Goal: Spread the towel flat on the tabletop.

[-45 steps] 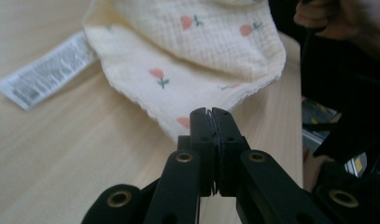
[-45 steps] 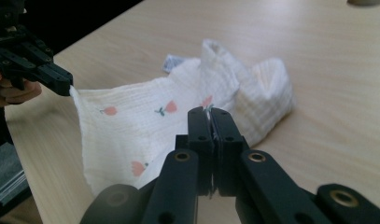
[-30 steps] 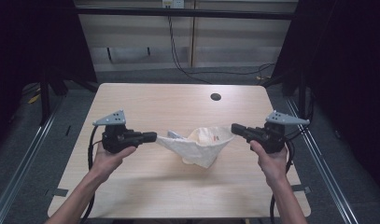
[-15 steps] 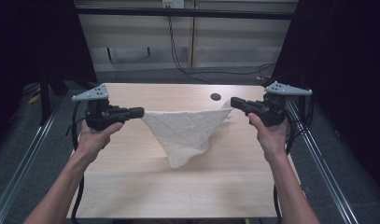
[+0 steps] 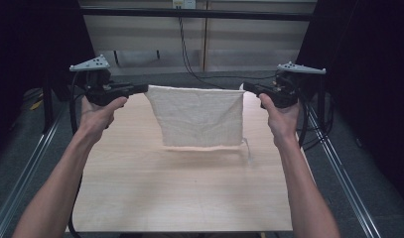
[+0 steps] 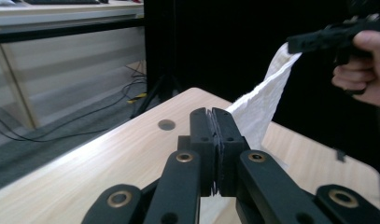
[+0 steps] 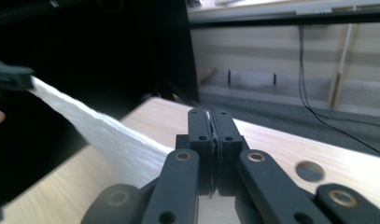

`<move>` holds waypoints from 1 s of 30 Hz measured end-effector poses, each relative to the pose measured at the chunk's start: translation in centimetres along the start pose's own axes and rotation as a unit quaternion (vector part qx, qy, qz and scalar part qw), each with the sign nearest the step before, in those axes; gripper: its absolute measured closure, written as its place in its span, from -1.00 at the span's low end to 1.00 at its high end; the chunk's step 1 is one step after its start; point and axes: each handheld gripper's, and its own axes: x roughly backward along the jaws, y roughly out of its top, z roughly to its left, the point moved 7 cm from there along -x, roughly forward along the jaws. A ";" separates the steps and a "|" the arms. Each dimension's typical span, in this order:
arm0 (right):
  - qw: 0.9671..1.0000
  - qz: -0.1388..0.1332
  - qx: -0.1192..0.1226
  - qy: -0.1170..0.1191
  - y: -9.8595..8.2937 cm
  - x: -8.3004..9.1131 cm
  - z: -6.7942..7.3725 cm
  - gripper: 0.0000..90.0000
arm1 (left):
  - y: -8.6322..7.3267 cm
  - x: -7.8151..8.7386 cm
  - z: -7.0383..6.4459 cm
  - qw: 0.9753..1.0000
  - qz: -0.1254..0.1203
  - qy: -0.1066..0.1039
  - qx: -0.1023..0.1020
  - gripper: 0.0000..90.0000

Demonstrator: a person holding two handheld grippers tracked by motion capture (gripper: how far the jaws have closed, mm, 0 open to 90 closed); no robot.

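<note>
Above the table [image 5: 189,198], toward its 12 o'clock edge, the cloth [image 5: 197,116] hangs spread as a flat sheet, top edge stretched level between the two grippers. At 9 o'clock the left gripper [image 5: 142,89] is clenched on one top corner; at 3 o'clock the right gripper [image 5: 245,89] is clenched on the other. Both gripper views show jaws pressed together with a thin white edge of fabric between them. The cloth's lower hem seems to float just clear of the wood, a loose thread [image 5: 247,148] trailing at the 4 o'clock corner.

To do this step well, I judge the hands should stay level and equally far apart so the top edge keeps taut without tearing free. If laying it flat is the aim, let the hem meet the table first, then draw both grippers toward 6 o'clock together, lowering evenly so no fold forms. Grip must not loosen until the sheet lies down, or a corner may slip and bunch
</note>
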 end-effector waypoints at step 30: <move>0.986 0.161 -0.019 0.029 -21.9 5.6 3.0 0.96 | -18.7 1.0 -8.6 0.992 0.094 -0.081 0.034 0.97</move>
